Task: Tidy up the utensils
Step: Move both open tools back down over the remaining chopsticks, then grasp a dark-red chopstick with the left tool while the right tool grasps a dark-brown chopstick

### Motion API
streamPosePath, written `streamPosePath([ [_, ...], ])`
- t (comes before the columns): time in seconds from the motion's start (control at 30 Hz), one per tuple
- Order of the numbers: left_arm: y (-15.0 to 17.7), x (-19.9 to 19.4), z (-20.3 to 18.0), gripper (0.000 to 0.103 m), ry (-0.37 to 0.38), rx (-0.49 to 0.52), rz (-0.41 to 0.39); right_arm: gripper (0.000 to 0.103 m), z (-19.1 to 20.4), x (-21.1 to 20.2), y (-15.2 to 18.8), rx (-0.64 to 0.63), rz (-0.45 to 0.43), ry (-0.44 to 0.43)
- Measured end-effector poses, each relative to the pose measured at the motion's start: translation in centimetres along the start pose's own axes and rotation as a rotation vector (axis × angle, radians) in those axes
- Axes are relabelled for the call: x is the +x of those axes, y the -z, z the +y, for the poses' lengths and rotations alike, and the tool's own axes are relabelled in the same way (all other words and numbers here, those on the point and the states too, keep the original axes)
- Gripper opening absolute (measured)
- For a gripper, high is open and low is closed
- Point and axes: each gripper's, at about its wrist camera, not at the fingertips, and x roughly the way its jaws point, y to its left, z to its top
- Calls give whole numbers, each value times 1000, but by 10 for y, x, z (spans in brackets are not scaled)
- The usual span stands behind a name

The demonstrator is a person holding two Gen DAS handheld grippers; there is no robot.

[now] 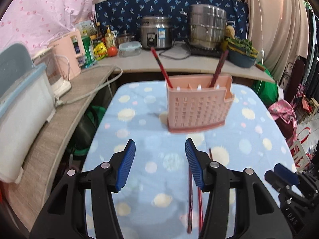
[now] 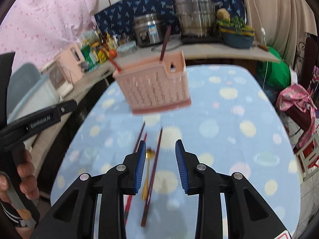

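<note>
Right wrist view: the right gripper (image 2: 159,163), jaws apart and empty, hangs over chopsticks (image 2: 152,179) and what looks like a gold spoon (image 2: 147,171). Lying so close, two could get pinched together. The left gripper (image 1: 160,165) also stands apart, empty.

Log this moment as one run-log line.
left hand-held gripper: open, empty | right hand-held gripper: open, empty | chopsticks, gold spoon: on table | pink utensil holder: two chopsticks

The blue dotted cloth on the table (image 2: 229,139) lies bare to the right. The pink slotted plastic utensil holder (image 2: 155,87) blocks the far middle. Dark red chopsticks (image 2: 153,171) and a gold spoon (image 2: 148,165) lie under the right gripper (image 2: 159,149).
</note>
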Motion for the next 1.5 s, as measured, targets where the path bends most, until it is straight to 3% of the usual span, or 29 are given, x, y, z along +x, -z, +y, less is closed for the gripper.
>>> streamPosePath([
  [0.27, 64, 11, 5, 49, -15, -13, 98, 30, 8, 20, 65, -31, 100, 8],
  [0.5, 106, 16, 3, 49, 7, -3, 153, 31, 19, 34, 96, -58, 147, -2],
  [0.83, 142, 26, 0, 49, 24, 1, 224, 30, 33, 48, 110, -92, 164, 7],
  [1.03, 148, 27, 1, 49, 30, -1, 234, 17, 34, 47, 113, -135, 143, 56],
  [1.1, 149, 28, 0, 49, 37, -1, 237, 9, 30, 45, 114, -126, 140, 60],
  [1.5, 163, 37, -13, 49, 86, 16, 283, 7, -7, 32, 113, 0, 134, 61],
])
